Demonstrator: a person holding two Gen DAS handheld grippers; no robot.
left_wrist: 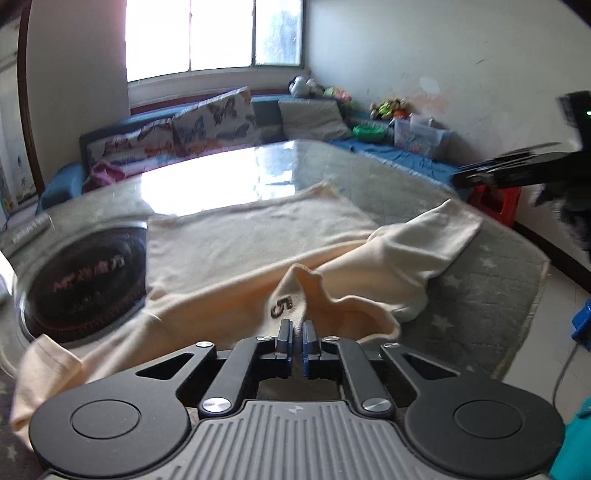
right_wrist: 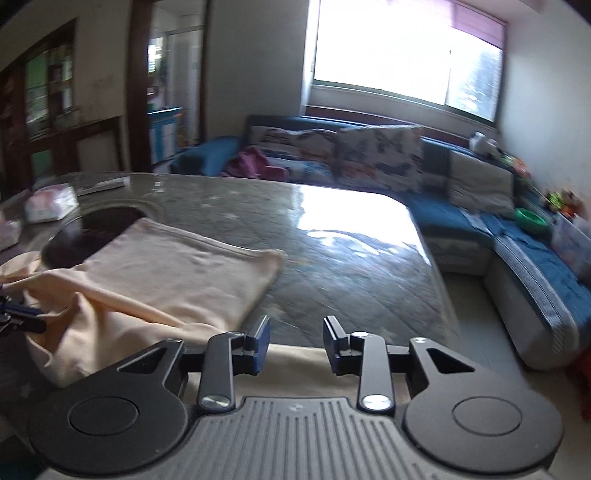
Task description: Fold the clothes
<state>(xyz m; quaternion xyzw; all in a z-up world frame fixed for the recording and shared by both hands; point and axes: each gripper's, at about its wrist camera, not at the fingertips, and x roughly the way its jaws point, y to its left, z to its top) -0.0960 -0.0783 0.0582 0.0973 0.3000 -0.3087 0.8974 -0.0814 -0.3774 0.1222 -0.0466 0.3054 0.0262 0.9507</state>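
Left gripper nearest, jaws clamped on raised fold of cream garment. Garment spread over glass-topped table, partly covering dark round inset, perhaps cooktop. Right gripper jaws apart, empty.

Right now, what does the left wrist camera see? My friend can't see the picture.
The left gripper is shut, pinching a raised fold of a cream shirt that lies spread on a grey table. The shirt's sleeve sticks out to the right, and the other gripper shows blurred at the right edge. Behind are a blue sofa and a bright window.
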